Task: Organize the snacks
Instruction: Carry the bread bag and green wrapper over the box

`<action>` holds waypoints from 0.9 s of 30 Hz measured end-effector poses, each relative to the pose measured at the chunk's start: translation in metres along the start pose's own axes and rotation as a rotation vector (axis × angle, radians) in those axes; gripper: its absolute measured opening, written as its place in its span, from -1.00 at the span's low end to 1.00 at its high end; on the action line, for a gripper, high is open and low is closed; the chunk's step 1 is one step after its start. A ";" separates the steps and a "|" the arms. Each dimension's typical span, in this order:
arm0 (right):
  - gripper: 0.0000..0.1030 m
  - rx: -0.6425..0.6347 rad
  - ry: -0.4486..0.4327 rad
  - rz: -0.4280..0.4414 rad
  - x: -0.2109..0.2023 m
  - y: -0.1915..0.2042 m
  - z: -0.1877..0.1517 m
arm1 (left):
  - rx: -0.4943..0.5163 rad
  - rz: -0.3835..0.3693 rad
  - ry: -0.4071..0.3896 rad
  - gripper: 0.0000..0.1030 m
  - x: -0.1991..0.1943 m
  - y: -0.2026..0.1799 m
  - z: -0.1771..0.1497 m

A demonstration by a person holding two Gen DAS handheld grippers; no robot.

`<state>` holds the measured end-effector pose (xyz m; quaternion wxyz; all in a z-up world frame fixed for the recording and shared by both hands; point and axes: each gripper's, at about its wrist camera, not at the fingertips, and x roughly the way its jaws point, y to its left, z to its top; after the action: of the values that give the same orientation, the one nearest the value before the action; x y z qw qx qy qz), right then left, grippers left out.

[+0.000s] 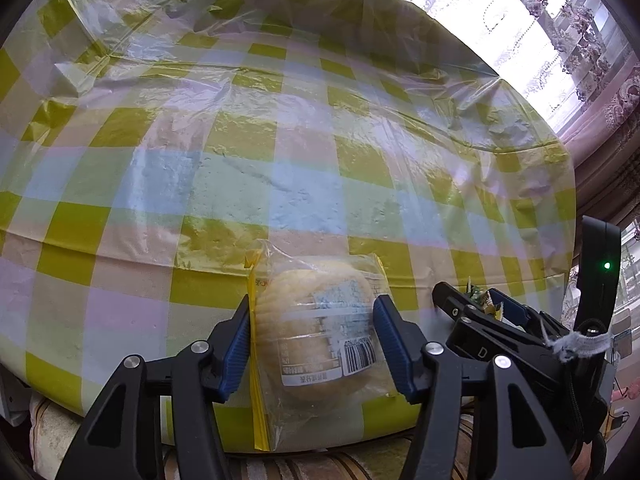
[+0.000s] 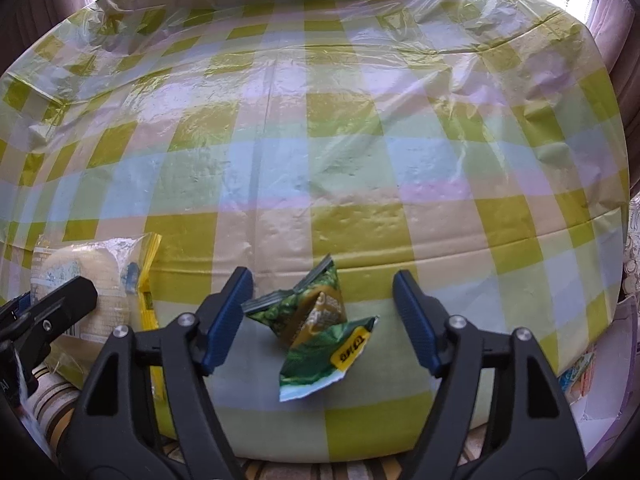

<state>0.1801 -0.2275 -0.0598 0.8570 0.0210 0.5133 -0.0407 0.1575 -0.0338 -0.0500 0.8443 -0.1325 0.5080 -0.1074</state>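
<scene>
My left gripper (image 1: 314, 312) is shut on a clear bag holding a round yellow cake (image 1: 316, 332), its blue pads pressing both sides near the table's front edge. The same cake bag shows at the left of the right wrist view (image 2: 92, 280). A small green snack packet (image 2: 316, 320) lies on the checkered tablecloth (image 2: 320, 140) between the fingers of my right gripper (image 2: 324, 304), which is open with gaps on both sides. In the left wrist view the right gripper (image 1: 476, 300) sits at the right with the green packet (image 1: 480, 298) between its fingers.
The table is covered by a yellow, green and blue checkered plastic cloth (image 1: 280, 140) with wrinkles at the back. Curtains and a bright window (image 1: 540, 32) stand behind at the right. A striped cushion (image 1: 360, 464) lies below the front edge.
</scene>
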 end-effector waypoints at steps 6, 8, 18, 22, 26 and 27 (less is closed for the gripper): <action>0.16 -0.013 -0.013 0.021 -0.002 0.003 0.000 | 0.066 0.004 -0.017 -0.05 -0.005 -0.014 0.000; 0.06 -0.022 -0.018 0.032 -0.004 0.005 0.000 | 0.071 0.000 -0.022 -0.09 -0.007 -0.016 0.001; -0.03 0.005 -0.088 0.068 -0.035 -0.011 -0.002 | 0.081 -0.036 -0.047 -0.30 -0.020 -0.026 0.003; -0.03 0.027 -0.107 0.061 -0.048 -0.025 -0.008 | 0.053 -0.065 -0.058 -0.34 -0.026 -0.023 0.005; -0.03 0.050 -0.117 0.054 -0.060 -0.047 -0.014 | 0.062 -0.071 -0.077 -0.37 -0.035 -0.028 0.008; -0.03 0.051 -0.123 0.048 -0.064 -0.052 -0.017 | 0.066 -0.073 -0.081 -0.37 -0.037 -0.030 0.009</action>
<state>0.1307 -0.2744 -0.0110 0.8867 0.0527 0.4579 -0.0346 0.1468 -0.0495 -0.0056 0.8636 -0.1272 0.4645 -0.1491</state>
